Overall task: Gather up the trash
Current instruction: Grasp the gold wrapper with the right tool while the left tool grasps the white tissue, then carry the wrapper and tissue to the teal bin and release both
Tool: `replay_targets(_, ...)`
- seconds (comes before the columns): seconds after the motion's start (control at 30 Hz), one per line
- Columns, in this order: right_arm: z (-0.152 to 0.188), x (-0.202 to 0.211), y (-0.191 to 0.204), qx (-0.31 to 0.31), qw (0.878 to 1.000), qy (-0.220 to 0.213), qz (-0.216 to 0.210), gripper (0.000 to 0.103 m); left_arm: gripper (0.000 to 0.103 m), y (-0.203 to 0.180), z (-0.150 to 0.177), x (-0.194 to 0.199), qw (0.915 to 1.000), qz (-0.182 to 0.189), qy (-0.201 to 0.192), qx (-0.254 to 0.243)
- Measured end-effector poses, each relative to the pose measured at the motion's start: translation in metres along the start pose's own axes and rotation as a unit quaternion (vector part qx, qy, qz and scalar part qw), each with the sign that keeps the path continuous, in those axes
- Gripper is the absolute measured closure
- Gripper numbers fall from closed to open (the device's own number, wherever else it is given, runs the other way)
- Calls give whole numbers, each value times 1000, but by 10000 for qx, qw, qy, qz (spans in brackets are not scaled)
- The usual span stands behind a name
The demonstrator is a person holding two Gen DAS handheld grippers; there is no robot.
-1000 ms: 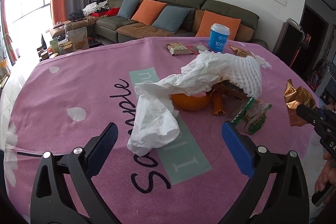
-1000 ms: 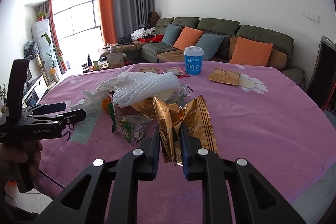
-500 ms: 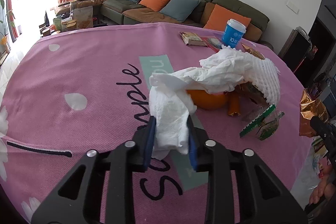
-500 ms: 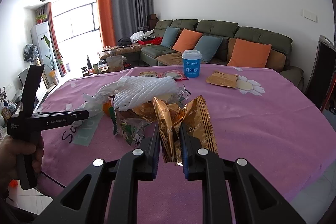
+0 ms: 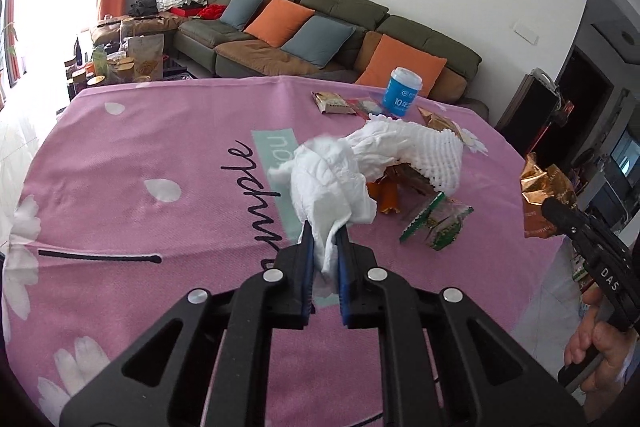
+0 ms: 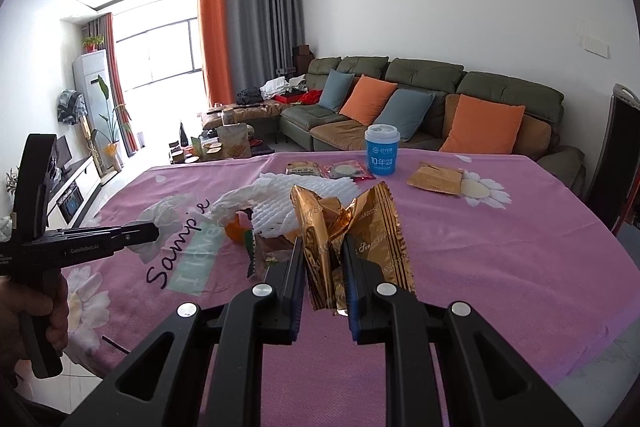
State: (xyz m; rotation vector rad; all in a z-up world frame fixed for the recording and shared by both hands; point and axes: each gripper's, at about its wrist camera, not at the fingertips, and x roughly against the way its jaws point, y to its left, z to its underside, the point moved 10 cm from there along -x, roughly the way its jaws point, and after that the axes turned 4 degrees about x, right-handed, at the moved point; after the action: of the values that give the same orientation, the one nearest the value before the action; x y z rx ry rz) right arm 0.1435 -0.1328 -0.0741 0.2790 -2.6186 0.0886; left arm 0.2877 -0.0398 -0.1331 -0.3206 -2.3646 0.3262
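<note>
- Bottom centre of the left wrist view: your left gripper [image 5: 323, 233], jaws closed on the crumpled white tissue [image 5: 330, 187], which rises from between the blue pads toward mid-frame.
- Bottom centre of the right wrist view: your right gripper [image 6: 322, 247], jaws clamped on the gold foil wrapper [image 6: 352, 239], held upright above the pink tablecloth [image 6: 500, 267].
- Right edge of the left wrist view: the same gold wrapper in your right gripper, with your right hand [image 5: 600, 355] at the lower right corner.
- Mid-frame, left wrist view: the trash pile on the cloth, with a white foam fruit net [image 5: 428, 151] touching the tissue, an orange scrap [image 5: 386, 197] beneath it, and a green snack packet [image 5: 438, 223] just to the right.
- Upper centre: a brown sachet [image 5: 332, 103] and a blue paper cup [image 5: 402, 93] standing near the table's far edge.
- Top of frame: a green sofa [image 5: 344, 23] with orange and blue cushions.
</note>
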Motion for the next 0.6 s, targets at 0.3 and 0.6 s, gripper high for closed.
replay_targets(0.3, -18, 12, 49, 261, 9979, -280, -515, 87, 93, 0, 6, 75, 9980, -8, -623, -140)
replay_targets(0.6, -41, 22, 104, 582, 9907, -524, -1110, 87, 93, 13, 3, 144, 9910, -293, -1275, -276)
